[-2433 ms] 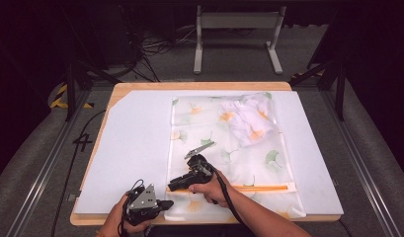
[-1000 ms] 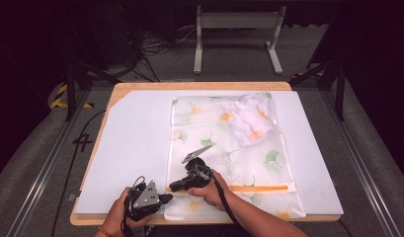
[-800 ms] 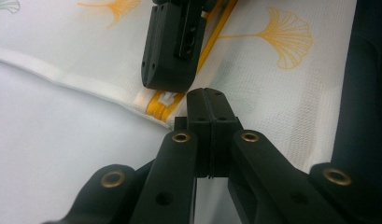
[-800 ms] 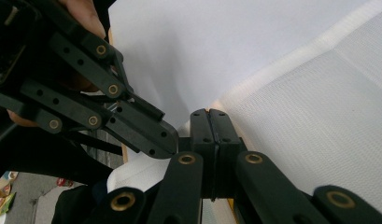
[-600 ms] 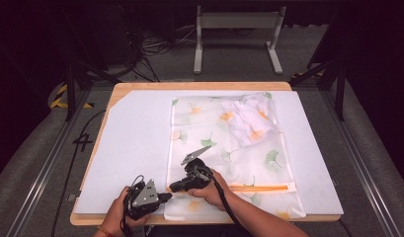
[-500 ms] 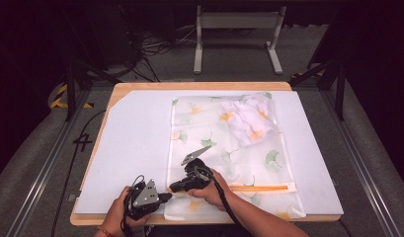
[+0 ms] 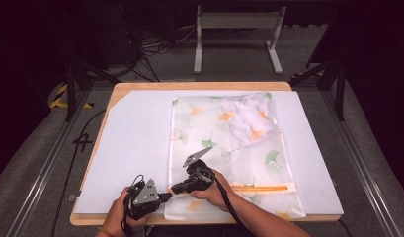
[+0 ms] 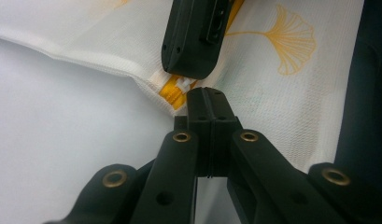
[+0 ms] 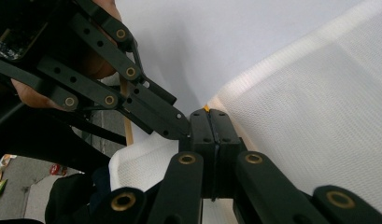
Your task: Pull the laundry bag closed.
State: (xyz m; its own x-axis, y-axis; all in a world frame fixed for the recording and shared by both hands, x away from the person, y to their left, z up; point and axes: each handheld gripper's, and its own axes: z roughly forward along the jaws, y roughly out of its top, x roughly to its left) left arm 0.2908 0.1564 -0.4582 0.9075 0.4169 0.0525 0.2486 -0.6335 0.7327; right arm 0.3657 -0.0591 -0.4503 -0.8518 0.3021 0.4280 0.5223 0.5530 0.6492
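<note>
White mesh printed with green and orange ginkgo leaves makes up the zippered laundry bag in front of you, lying flat on the white sheet that covers the wooden table. A bundle of crumpled cloth sits inside the bag toward its far right corner. The orange zipper runs across the bag near your edge of the table. Your left gripper and your right gripper meet tip to tip at the bag's near left corner, where the zipper ends. In the left gripper view your jaws are pressed together at the edge of the mesh, just beside the orange zipper end, and you cannot tell from here whether they pinch fabric or only touch it; the right gripper hangs just above that spot. In the right gripper view your jaws are likewise closed flat against each other on the bag's hem, a speck of orange showing at their tips, with the left gripper touching them from the left. Your left hand rests at the table's near edge.
</note>
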